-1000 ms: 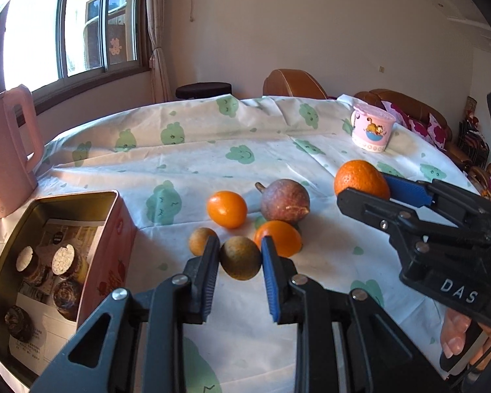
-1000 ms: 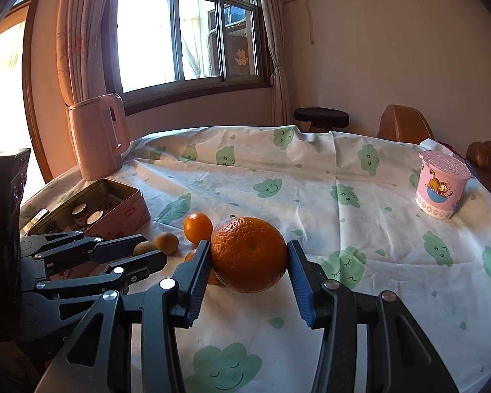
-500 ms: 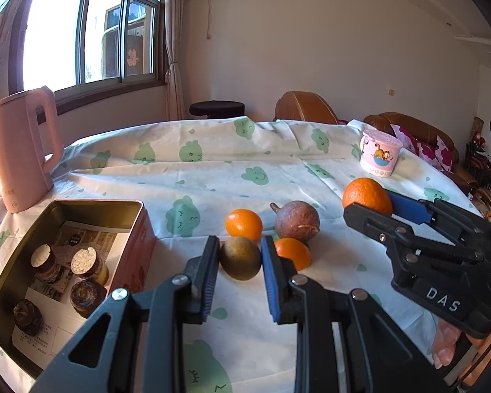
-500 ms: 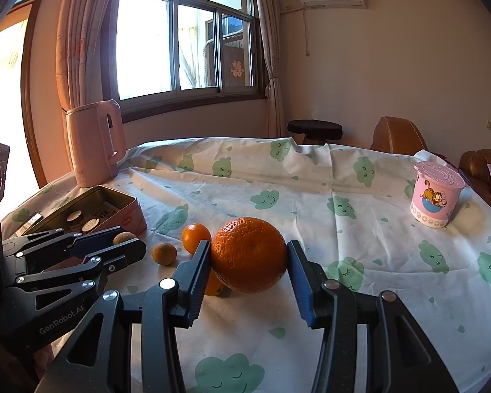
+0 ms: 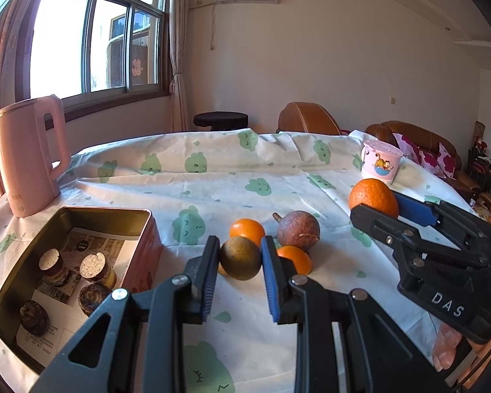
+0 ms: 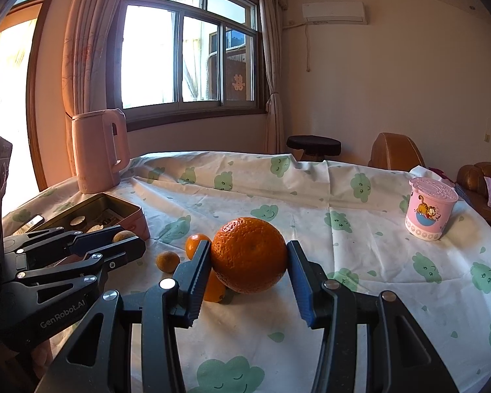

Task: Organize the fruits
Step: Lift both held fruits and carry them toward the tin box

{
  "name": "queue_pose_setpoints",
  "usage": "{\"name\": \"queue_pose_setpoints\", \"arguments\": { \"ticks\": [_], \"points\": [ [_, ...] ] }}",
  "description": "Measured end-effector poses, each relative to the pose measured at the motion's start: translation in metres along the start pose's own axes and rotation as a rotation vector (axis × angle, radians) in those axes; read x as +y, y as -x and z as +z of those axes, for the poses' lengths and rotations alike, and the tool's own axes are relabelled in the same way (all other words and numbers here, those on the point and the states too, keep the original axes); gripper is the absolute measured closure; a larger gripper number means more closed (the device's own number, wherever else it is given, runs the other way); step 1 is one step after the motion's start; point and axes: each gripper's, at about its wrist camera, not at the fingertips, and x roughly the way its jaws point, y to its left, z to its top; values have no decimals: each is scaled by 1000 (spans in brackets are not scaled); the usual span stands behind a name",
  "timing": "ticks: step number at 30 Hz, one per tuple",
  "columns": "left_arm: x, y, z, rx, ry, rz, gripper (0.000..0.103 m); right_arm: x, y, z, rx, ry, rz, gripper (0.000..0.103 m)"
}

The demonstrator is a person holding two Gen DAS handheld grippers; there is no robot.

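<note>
My left gripper (image 5: 239, 258) is clenched on the brown-green fruit (image 5: 240, 258), which sits between its fingers (image 5: 207, 268) clear of the tabletop (image 5: 212, 190). My right gripper (image 6: 248, 267) grips the big orange (image 6: 248, 258) the same way. I judge I should keep both squeezes steady and gentle, since round fruit can roll out, and carry each one level over the open tin (image 5: 3, 298) to the left of my left fingers before letting go. Against a second ago, both fruits ride higher: the small oranges (image 5: 247, 231) and the purple fruit (image 5: 298, 231) now lie lower, beyond my left fingertips.
</note>
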Motion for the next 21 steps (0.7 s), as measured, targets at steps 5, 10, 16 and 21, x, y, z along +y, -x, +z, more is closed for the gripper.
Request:
{"name": "queue_pose_setpoints", "arguments": {
  "ticks": [5,10,16,21],
  "points": [
    [1,2,0,-13,1,1,76,1,3,0,-21,5,0,54],
    [0,5,0,-29,-1,2,76,1,7,-1,-38,8,0,54],
    [0,7,0,-42,1,6,76,2,10,-1,-54,10,-2,55],
    [0,9,0,-53,-1,7,76,2,13,-2,-70,11,-3,55]
  ]
}}
